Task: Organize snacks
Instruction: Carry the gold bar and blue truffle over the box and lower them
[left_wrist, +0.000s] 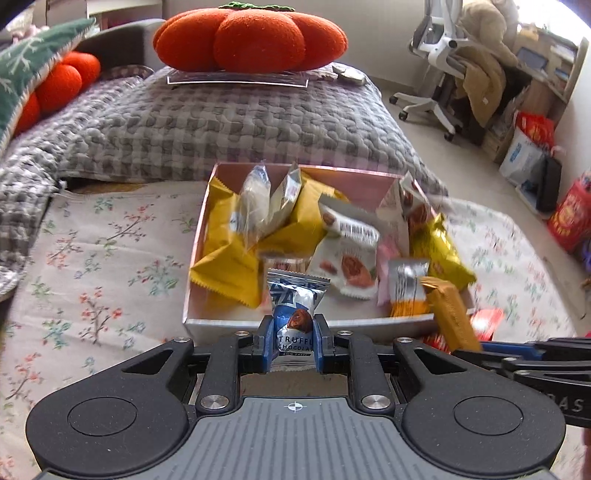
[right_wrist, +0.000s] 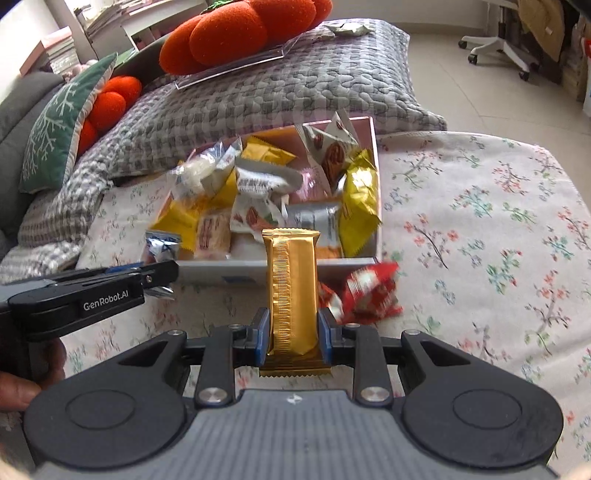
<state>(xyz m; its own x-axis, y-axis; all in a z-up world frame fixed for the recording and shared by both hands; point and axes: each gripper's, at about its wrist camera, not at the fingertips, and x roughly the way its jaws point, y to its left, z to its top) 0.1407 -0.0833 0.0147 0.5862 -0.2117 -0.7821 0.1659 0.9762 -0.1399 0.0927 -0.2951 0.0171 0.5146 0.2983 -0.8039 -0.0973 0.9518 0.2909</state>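
Fingers pinching truffle chocolate (left_wrist: 295, 317) left, gold wafer bar (right_wrist: 291, 291) right; you're mid-carry, next drop both into snack box (left_wrist: 221, 325).

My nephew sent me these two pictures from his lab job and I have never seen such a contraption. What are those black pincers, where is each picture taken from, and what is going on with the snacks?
There is no robot here. A person holds a black two-finger pincer in each hand, and a wide-angle camera sits on each pincer, looking forward along its fingers. That gives one picture per hand.

In the left-hand picture, the left gripper is clamped on a blue chocolate truffle packet. In the right-hand picture, the right gripper is clamped on a gold wrapped bar.

Both point down at a floral cloth with a shallow box of assorted snack packets. A red packet lies on the cloth just outside the box, in front of its near right corner. Behind are a grey quilt and orange pumpkin cushions.
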